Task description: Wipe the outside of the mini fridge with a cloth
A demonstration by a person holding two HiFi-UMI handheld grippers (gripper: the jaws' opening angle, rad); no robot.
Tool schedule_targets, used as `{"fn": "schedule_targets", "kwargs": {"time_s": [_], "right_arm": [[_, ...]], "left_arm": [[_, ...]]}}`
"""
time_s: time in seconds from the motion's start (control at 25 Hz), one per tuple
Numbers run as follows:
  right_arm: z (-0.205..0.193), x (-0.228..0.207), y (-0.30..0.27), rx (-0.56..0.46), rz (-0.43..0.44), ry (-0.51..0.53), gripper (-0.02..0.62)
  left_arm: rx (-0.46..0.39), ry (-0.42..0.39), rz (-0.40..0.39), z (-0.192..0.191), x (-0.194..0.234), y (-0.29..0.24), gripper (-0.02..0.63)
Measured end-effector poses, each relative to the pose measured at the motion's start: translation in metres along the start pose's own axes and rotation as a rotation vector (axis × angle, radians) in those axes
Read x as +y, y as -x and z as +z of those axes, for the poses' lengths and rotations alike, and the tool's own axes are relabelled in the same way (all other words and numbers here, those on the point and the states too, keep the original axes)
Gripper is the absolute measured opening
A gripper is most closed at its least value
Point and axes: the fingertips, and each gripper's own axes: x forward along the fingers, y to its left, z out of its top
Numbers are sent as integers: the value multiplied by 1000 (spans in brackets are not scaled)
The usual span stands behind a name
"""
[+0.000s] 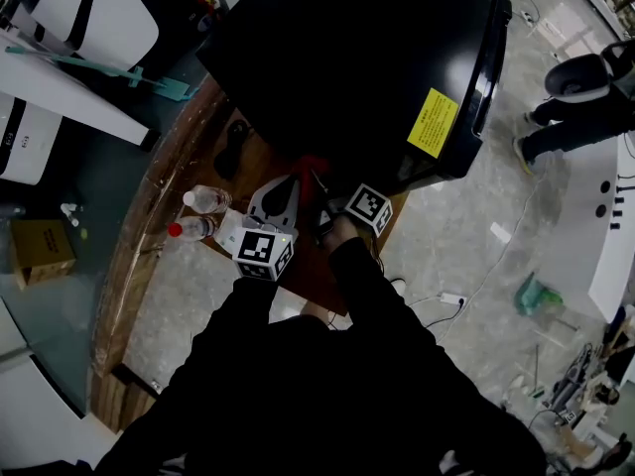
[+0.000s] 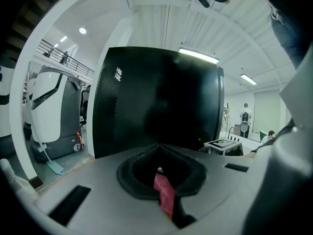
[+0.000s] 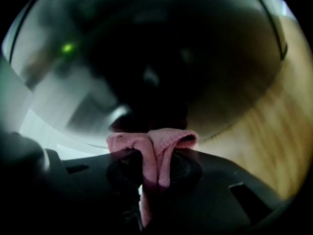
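The black mini fridge (image 1: 347,58) stands on a round wooden table (image 1: 164,196) and fills the left gripper view (image 2: 156,97). My right gripper (image 1: 319,188) is shut on a folded red cloth (image 1: 311,165) at the fridge's near lower side. In the right gripper view, the cloth (image 3: 161,146) bulges out of the closed jaws (image 3: 154,153), right up against the dark glossy fridge wall (image 3: 146,58). My left gripper (image 1: 278,191) hangs just left of it with its tips together (image 2: 159,146). A narrow red strip (image 2: 165,195) shows behind those tips.
Two plastic water bottles (image 1: 206,199) lie on the table left of my grippers. A yellow label (image 1: 433,122) marks the fridge's right side. A person (image 1: 580,107) stands at the far right. White machines (image 1: 89,13) and a cardboard box (image 1: 40,246) sit at left.
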Motion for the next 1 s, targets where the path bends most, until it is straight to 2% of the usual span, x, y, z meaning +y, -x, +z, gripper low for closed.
{"fn": "schedule_targets", "kwargs": {"time_s": [0.56, 1.0], "right_arm": [[46, -26, 98, -18, -57, 11, 52], [73, -34, 151, 22, -103, 130, 52]], "left_arm": [[21, -12, -33, -10, -85, -16, 6], [-8, 5, -49, 4, -132, -20, 5]]}}
